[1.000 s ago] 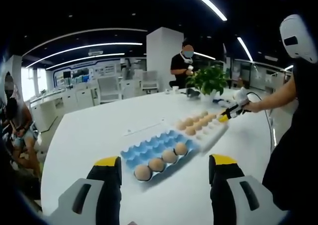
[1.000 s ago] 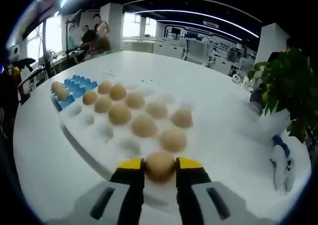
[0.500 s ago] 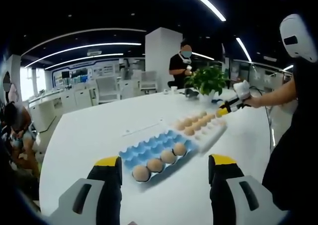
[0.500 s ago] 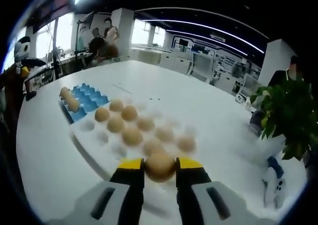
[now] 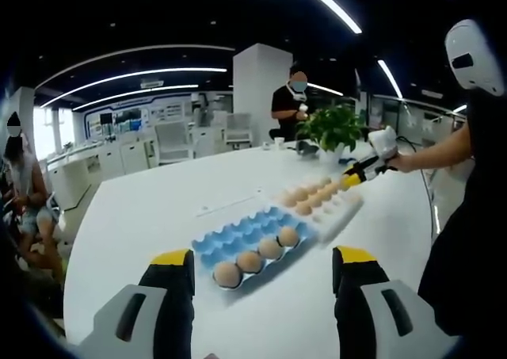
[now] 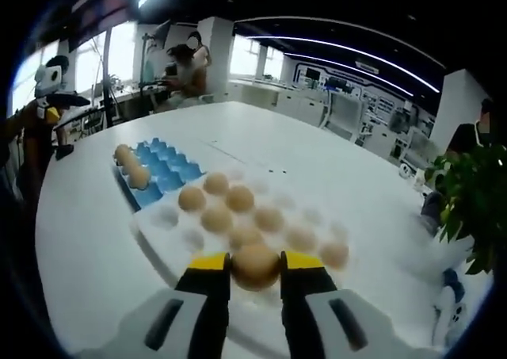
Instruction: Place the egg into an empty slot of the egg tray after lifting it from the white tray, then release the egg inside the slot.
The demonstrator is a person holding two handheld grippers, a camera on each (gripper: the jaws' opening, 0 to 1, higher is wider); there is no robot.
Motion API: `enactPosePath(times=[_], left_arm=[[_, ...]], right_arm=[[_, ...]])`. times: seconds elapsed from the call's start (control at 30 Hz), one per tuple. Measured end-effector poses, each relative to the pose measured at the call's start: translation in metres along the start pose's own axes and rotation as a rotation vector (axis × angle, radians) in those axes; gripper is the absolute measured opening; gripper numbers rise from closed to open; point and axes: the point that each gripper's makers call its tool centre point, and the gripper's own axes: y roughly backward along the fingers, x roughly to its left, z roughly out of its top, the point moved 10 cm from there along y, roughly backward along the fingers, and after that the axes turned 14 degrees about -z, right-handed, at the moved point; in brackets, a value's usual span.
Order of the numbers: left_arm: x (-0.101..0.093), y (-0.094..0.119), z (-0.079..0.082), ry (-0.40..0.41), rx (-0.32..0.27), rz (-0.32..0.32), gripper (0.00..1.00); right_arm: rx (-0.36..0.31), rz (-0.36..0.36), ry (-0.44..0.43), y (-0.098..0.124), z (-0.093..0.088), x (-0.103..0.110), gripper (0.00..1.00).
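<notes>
— White and broad, the round table (image 5: 158,208) fills an open office. Where is the egg?

— Pinched between the yellow-tipped jaws of the right gripper (image 6: 255,265), the egg (image 6: 255,265) hangs just above the near edge of the white tray (image 6: 162,234), where other eggs sit in their hollows. Beyond and left of those jaws, touching the white tray, lies the blue egg tray (image 6: 162,169), eggs along one edge.

— And the left gripper (image 5: 262,273)?

— Its jaws are spread wide with nothing between them, short of the blue egg tray's row of four eggs. Farther right, a potted plant (image 5: 333,127) stands on the table.
</notes>
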Motion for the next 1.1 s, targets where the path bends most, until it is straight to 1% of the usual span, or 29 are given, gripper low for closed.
enactPosePath(times=[0.57,0.9,1.1], left_arm=[[0.002,0.003,0.0,0.006,-0.002,0.009,0.72],[0.002,0.004,0.0,0.008,-0.002,0.015,0.72],[0.002,0.004,0.0,0.009,-0.001,0.017,0.72]], right_arm=[[-0.055,0.118,0.044,-0.023,0.026,0.037,0.24],[-0.069,0.168,0.07,-0.033,0.035,0.055,0.24],[-0.081,0.212,0.076,-0.04,0.042,0.072,0.24]])
